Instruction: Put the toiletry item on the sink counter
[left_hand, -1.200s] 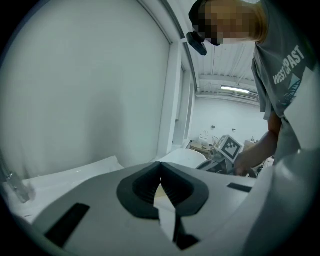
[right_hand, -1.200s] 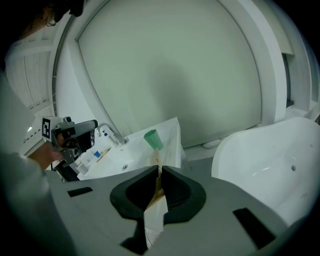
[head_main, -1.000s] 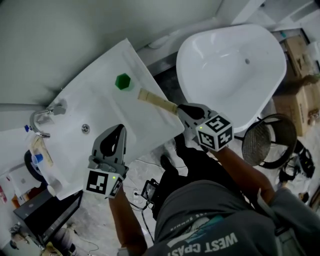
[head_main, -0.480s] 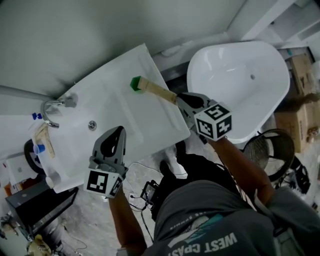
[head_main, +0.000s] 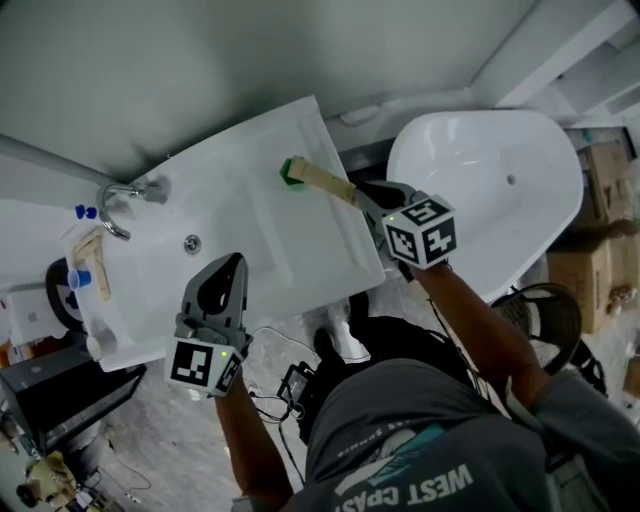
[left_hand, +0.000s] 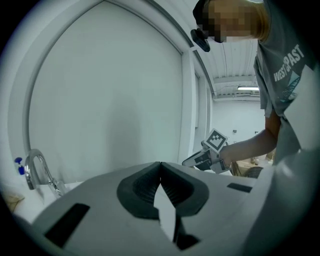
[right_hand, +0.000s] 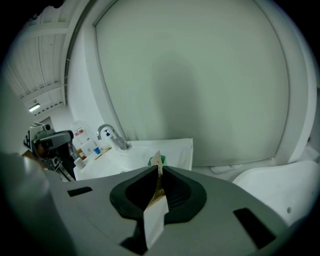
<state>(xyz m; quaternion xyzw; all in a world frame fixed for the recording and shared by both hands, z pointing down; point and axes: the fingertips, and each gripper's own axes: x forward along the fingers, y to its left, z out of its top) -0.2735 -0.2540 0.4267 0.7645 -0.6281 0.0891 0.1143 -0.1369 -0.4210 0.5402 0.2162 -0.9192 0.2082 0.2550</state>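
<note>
A flat beige toiletry tube (head_main: 323, 182) sticks out of my right gripper (head_main: 362, 200), which is shut on its near end. Its far tip reaches over the right part of the white sink counter (head_main: 250, 235) and meets a small green hexagonal object (head_main: 291, 171) there; whether they touch I cannot tell. In the right gripper view the tube (right_hand: 158, 167) stands edge-on between the jaws of the right gripper (right_hand: 159, 176), with the green object (right_hand: 151, 161) just behind it. My left gripper (head_main: 231, 264) hangs shut and empty over the counter's front edge, its jaws of the left gripper (left_hand: 160, 167) meeting at the tip.
A chrome faucet (head_main: 118, 204) and a drain (head_main: 192, 242) lie at the counter's left, with small bottles (head_main: 80, 278) beyond. A white bathtub (head_main: 490, 170) stands right of the counter. Cardboard boxes (head_main: 590, 270) and a round wire basket (head_main: 540, 315) sit on the floor at right.
The right gripper has carried the tube forward over the counter, so its tip has gone from short of the green object to meeting it. The left gripper has kept its place.
</note>
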